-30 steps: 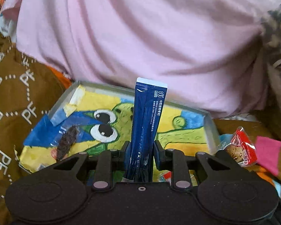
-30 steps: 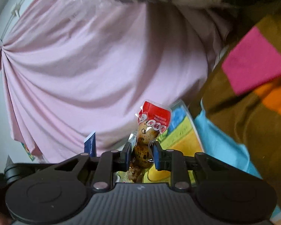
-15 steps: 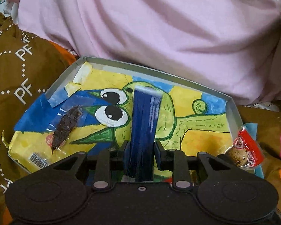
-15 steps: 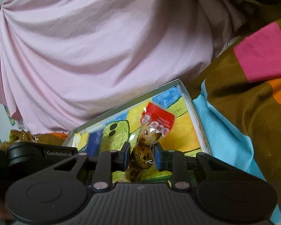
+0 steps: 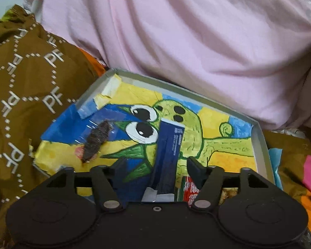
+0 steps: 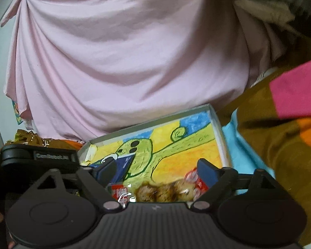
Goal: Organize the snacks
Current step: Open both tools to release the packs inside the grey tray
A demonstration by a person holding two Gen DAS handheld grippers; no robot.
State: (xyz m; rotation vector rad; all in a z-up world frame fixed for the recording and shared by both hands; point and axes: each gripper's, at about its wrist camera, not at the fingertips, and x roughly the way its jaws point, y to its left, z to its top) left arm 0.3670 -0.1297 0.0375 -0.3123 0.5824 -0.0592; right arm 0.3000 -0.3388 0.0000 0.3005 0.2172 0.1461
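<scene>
A shallow grey tray (image 5: 259, 137) lined with a yellow, blue and green cartoon drawing lies on the bedding. My left gripper (image 5: 157, 164) is open over its near edge; a long dark blue packet (image 5: 170, 145) lies loose between its jaws on the drawing. A clear packet with a dark snack (image 5: 96, 140) lies at the tray's left. My right gripper (image 6: 157, 172) is open; the quail-egg packet with a red top (image 6: 168, 189) lies flat between its jaws at the tray's (image 6: 219, 132) near edge. The blue packet (image 6: 124, 166) shows beside the left finger.
A pink draped cloth (image 5: 186, 31) rises behind the tray. Brown patterned fabric (image 5: 20, 93) lies to the left. A brown, pink and orange blanket (image 6: 290, 124) and a light blue patch (image 6: 238, 151) lie to the right.
Both grippers lowered over the tray and opened. The blue packet left the left gripper's hold and the egg packet left the right gripper's; both now lie in the tray.
</scene>
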